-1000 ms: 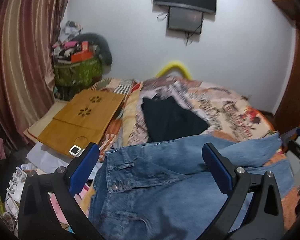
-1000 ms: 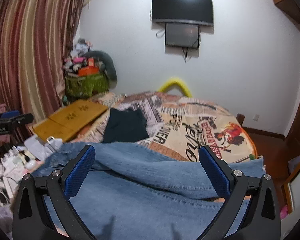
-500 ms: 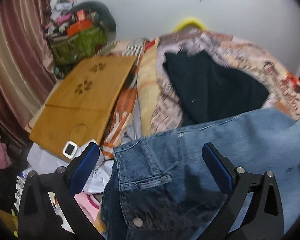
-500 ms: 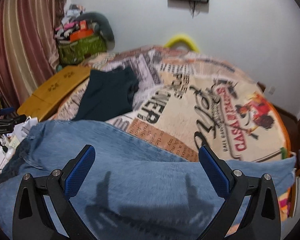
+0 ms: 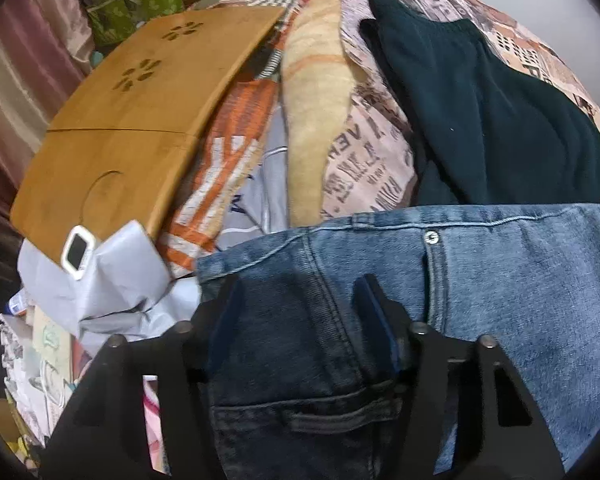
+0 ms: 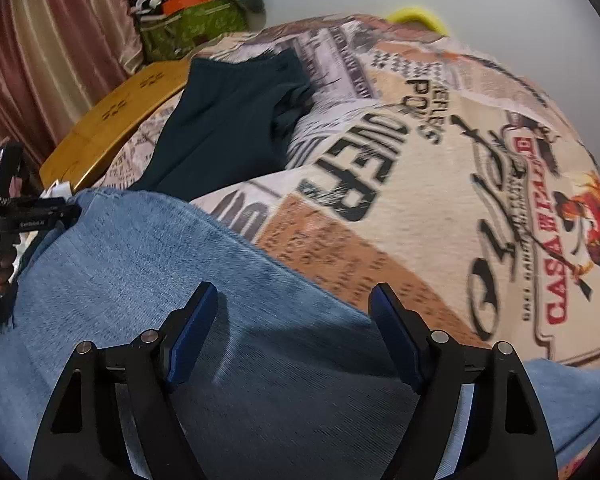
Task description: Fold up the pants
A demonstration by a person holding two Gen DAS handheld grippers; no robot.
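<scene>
Both claws were black triangular-cutout frames with blue finger pads and silver screw heads at the pivots: left claw (image 5: 300,300), right claw (image 6: 294,306). White lettering on the left claw's black body (image 6: 32,222).

Both wrist cams look steeply down along their tool fingers, close over the blue denim pants (image 5: 520,280) on the bed. Left cam sits at the waistband end, right cam over a leg (image 6: 148,280). Shared: dark green folded garment (image 5: 480,100) (image 6: 224,120), wooden lap tray (image 5: 132,120) (image 6: 116,120), newsprint-pattern bedspread (image 5: 364,160) (image 6: 440,184).
</scene>
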